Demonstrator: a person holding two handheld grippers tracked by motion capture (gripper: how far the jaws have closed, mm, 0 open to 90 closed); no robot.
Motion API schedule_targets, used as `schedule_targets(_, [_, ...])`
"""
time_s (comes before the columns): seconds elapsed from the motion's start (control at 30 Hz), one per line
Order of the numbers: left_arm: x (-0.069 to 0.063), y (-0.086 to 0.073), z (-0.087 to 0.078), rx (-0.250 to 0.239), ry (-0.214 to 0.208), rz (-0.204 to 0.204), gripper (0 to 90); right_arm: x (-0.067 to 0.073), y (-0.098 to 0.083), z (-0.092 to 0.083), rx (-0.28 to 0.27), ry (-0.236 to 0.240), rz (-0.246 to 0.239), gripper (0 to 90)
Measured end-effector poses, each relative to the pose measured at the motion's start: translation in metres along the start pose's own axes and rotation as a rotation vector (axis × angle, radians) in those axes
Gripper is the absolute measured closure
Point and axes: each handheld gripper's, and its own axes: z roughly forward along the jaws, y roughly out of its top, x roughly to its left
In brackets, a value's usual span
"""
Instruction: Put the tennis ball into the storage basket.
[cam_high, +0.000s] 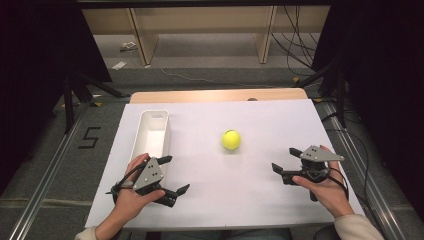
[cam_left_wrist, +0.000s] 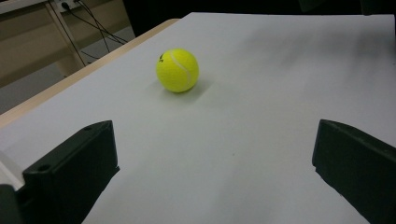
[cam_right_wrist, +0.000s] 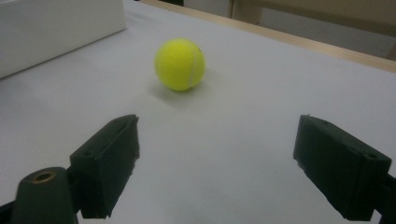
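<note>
We see a yellow tennis ball (cam_high: 231, 139) on the white bench (cam_high: 240, 190); our left claw (cam_high: 173, 174) and right claw (cam_high: 286, 161) both gape wide, empty; a white bin (cam_high: 151, 131) sits left.

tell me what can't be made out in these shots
- White bin, high view: its near end sits behind the left tongs and hand, so that part of its floor is hidden.
- Tennis ball, left gripper view: a small dark mark near its top is too small to read.
- White bin, right gripper view: cut off by the top left corner; one wall shows.
</note>
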Motion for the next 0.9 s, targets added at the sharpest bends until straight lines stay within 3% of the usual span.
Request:
schedule_targets(0.5, [-0.001, 0.001, -0.001, 0.0, 0.0, 0.006, 0.0, 0.002, 0.002, 0.008, 0.003, 0.007, -0.001, 15.3])
schedule_targets(0.9, [-0.001, 0.001, -0.001, -0.001, -0.001, 0.007, 0.0, 0.004, 0.012, 0.029, 0.007, 0.015, -0.005, 15.3])
